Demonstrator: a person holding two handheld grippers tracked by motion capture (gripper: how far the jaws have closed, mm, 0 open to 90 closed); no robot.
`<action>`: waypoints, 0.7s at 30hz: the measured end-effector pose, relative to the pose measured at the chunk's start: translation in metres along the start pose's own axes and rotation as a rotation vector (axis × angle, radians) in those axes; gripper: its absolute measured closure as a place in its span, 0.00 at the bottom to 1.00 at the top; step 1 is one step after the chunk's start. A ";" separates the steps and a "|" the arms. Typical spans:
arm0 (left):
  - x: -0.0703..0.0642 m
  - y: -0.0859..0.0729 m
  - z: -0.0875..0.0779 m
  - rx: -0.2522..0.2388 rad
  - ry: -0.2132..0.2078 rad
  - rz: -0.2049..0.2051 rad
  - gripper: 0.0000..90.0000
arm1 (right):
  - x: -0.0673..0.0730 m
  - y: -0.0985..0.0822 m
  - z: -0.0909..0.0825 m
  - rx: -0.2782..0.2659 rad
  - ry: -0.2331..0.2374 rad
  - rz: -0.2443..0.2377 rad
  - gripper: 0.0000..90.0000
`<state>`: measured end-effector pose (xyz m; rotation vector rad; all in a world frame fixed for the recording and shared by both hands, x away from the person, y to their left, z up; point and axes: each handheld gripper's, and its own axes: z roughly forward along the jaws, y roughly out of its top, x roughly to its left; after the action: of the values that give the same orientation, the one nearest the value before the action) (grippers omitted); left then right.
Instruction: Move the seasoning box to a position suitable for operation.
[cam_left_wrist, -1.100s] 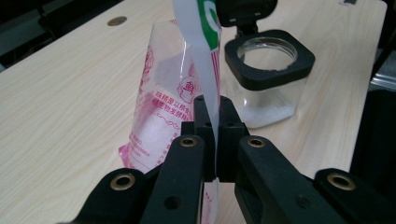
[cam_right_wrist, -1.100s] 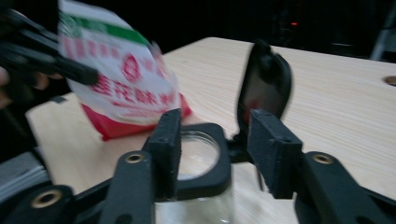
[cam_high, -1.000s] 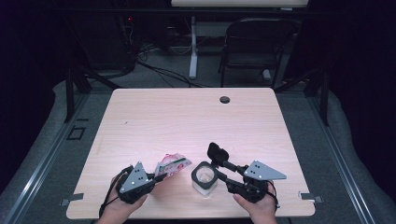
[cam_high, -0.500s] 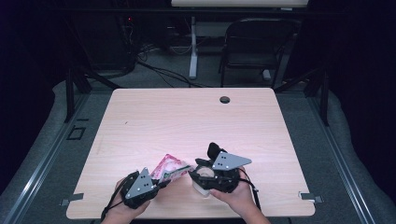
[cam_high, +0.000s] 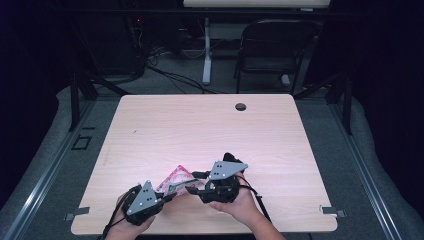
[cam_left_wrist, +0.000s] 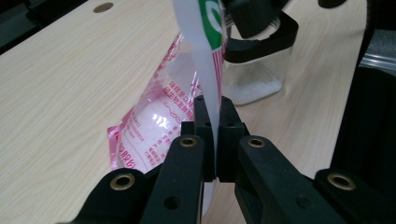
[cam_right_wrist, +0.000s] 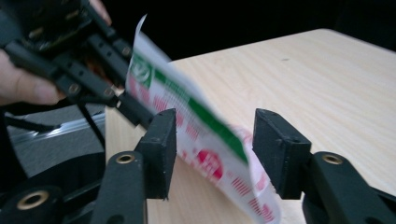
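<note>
Left gripper (cam_left_wrist: 212, 135): fingers (cam_left_wrist: 201, 122) pinched tight on the flat sealed edge of the pink-and-white pouch (cam_left_wrist: 161, 123), which stands up off the bench (cam_left_wrist: 60, 79) at the near edge, its lower end resting on the wood.

Right gripper (cam_right_wrist: 212, 144): fingers (cam_right_wrist: 161, 144) wide, having just been opening; the pouch's green-banded top strip (cam_right_wrist: 205, 116) runs between them, but we see no pad pressing on it.

We judge the pouch light, limp and slick: film that folds and slides, with loose white grains inside that shift the weight. The best hold, we think, is the flat seam, clear of the bulging belly, so the film neither slips nor splits.

A clear jar (cam_left_wrist: 254, 79) holding white grains stands just behind the pouch, in the left gripper view.

In the high view both hands work close together near the front edge (cam_high: 200, 232).
</note>
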<state>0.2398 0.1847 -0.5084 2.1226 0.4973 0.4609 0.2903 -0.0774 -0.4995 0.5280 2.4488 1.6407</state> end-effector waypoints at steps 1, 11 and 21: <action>0.002 0.000 -0.001 -0.003 0.003 -0.006 1.00 | 0.001 0.000 0.002 0.007 0.011 0.000 0.58; 0.007 0.000 -0.006 -0.027 0.017 -0.027 1.00 | 0.005 -0.002 0.009 0.064 0.002 -0.023 0.77; 0.007 0.003 -0.007 -0.053 0.002 -0.039 1.00 | 0.008 0.000 0.007 0.068 0.014 -0.037 1.00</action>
<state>0.2429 0.1916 -0.5011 2.0579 0.5208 0.4500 0.2850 -0.0688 -0.5019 0.4793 2.5160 1.5576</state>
